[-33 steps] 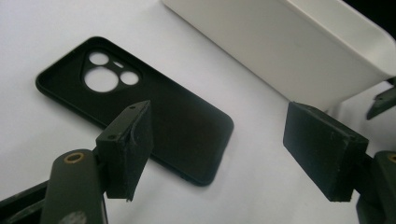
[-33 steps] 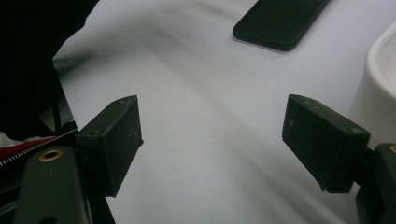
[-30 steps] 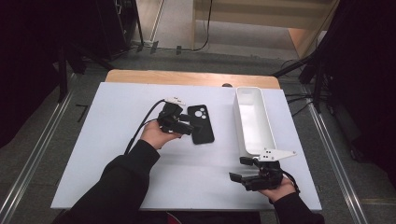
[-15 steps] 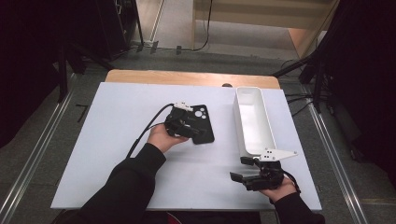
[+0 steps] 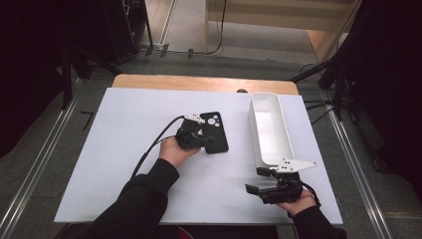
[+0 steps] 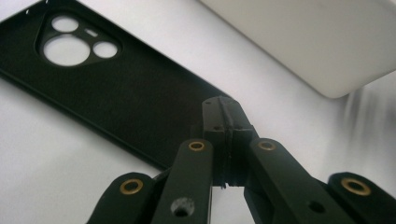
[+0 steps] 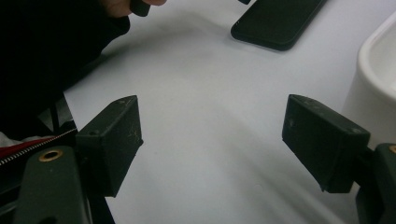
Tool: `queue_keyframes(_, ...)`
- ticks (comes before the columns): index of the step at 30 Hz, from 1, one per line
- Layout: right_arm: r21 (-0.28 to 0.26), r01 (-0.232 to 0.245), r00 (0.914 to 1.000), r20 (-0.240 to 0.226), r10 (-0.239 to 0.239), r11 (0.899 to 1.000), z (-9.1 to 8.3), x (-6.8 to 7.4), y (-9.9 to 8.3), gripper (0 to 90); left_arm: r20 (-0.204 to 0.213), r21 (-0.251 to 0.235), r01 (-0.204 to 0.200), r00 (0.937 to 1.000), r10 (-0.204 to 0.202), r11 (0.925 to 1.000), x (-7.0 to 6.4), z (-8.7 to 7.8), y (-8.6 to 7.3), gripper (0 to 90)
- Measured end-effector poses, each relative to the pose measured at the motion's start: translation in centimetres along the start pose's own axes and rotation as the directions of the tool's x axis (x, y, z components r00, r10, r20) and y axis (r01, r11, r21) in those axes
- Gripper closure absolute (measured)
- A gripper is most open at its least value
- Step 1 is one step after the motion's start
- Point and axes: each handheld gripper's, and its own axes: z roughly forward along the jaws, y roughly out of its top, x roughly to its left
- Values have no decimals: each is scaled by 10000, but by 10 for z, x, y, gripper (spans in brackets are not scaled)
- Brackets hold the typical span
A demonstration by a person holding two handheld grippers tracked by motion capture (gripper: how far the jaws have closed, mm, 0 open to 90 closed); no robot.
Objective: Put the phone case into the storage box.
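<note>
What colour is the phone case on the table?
The phone case is black, clearest in the left gripper view.

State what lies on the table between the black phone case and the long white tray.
Nothing: in the high view, bare white table separates the phone case from the white tray.

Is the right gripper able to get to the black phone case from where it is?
Probably yes. The right gripper has its jaws wide open, and bare white table lies between it and the black phone case. The left gripper, jaws shut, already sits at the case's near edge.
</note>
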Motion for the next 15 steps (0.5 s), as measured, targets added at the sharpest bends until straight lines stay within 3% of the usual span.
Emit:
queue_keyframes(5,-26,26,10000,14,-26,10000,0,0,0,182,-116,128,-89,9999,91,9999,1,5,-6,894)
queue_keyframes(8,-12,26,10000,20,-26,10000,0,0,0,182,-42,233,112,9999,-111,9997,1,9,-11,893)
queue_keyframes(15,2,50,10000,17,-50,10000,0,0,0,183,-339,524,34,9994,-16,9986,2,15,-21,892)
